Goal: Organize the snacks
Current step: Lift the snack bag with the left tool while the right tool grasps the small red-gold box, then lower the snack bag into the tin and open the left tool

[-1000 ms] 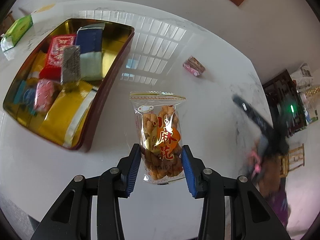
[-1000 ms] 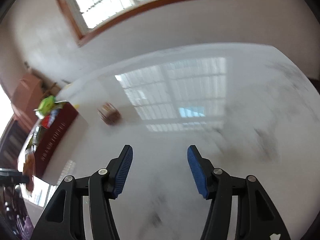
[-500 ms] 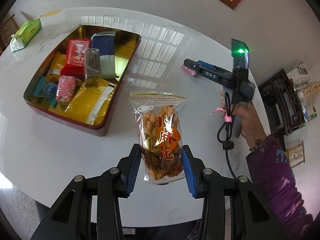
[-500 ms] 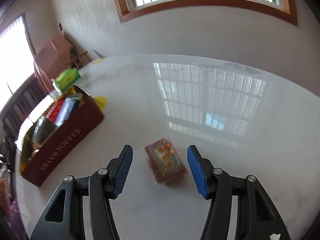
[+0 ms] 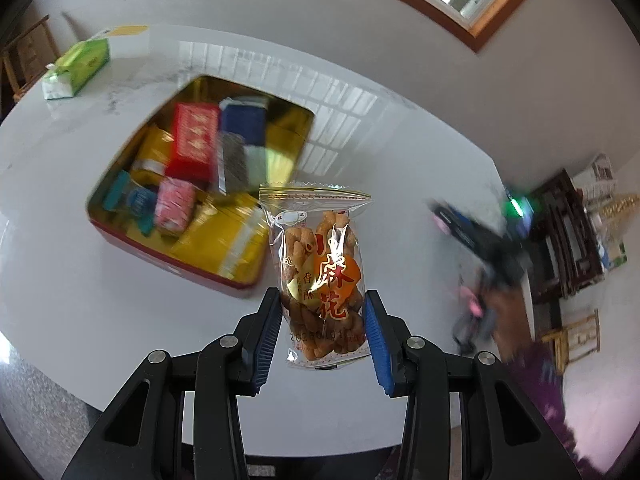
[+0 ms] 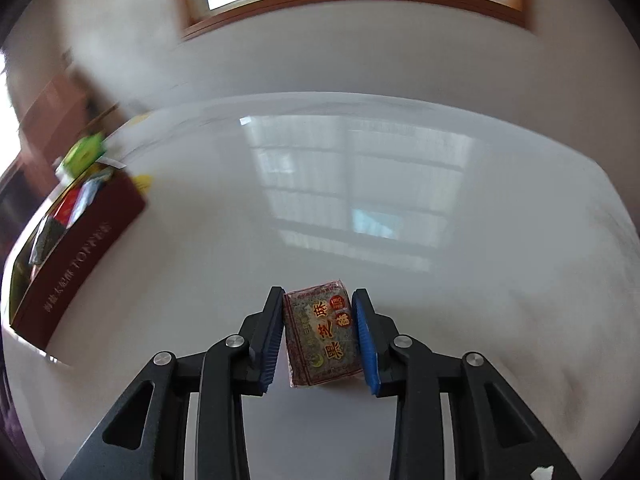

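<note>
My left gripper (image 5: 322, 332) is shut on a clear bag of fried dough twists (image 5: 318, 272) and holds it above the white table, near the right end of a red tin with a gold inside (image 5: 200, 264) that holds several wrapped snacks. My right gripper (image 6: 318, 340) is shut on a small red-and-grey snack packet (image 6: 320, 340) just above the table. The tin also shows at the left of the right wrist view (image 6: 76, 260). The right gripper appears blurred at the right of the left wrist view (image 5: 476, 236).
A green tissue pack (image 5: 76, 68) lies at the far left of the round white table (image 5: 400, 184). Dark wooden furniture (image 5: 568, 232) stands past the table's right edge. A wall with a window runs behind the table.
My right gripper moved onto the small packet and shut on it. My left gripper, still holding the dough twist bag, moved closer to the tin.
</note>
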A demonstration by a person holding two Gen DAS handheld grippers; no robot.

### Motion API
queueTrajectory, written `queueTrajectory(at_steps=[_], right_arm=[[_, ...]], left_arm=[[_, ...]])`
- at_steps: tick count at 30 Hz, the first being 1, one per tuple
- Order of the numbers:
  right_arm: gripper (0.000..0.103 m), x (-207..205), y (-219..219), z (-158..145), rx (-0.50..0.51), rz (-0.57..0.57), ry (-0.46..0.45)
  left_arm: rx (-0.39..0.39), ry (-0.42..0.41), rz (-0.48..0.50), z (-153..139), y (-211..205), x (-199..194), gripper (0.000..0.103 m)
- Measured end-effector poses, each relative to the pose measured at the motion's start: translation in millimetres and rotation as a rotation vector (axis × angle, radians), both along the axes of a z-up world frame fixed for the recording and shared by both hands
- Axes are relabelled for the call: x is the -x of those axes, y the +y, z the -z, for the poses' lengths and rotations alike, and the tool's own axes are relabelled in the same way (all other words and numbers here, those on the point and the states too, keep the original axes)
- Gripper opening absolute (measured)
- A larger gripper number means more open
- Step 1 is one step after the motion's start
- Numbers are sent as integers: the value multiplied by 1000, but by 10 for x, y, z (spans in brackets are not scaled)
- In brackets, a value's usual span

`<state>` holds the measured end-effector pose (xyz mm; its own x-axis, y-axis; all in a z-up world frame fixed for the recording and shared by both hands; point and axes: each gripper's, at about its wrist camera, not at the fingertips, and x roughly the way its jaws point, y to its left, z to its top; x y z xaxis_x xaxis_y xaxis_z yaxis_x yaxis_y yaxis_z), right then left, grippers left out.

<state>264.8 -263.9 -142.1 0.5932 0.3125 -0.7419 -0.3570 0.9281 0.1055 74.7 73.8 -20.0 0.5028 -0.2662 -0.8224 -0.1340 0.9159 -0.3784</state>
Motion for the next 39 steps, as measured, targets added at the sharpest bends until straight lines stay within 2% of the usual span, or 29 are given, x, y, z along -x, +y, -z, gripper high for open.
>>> queueTrajectory(at_steps=[5, 10, 17, 23, 27, 39], right_arm=[[31, 489, -908, 9, -9, 229, 10], [31, 848, -1403, 20, -48, 337, 18], [31, 948, -1467, 16, -36, 373, 16], [31, 950, -1432, 21, -24, 373, 17], [31, 945, -1432, 31, -12, 373, 16], [31, 956, -1410, 23, 7, 376, 15]], left_arm=[[-12, -15, -36, -65, 332, -50, 42], [-71, -37, -42, -69, 610, -171, 42], [-164, -51, -33, 84, 781, -393, 42], [-197, -45, -25, 268, 862, -534, 42], [-283, -67, -4, 341, 789, -562, 42], [-409, -96, 1, 475, 658, -596, 43]])
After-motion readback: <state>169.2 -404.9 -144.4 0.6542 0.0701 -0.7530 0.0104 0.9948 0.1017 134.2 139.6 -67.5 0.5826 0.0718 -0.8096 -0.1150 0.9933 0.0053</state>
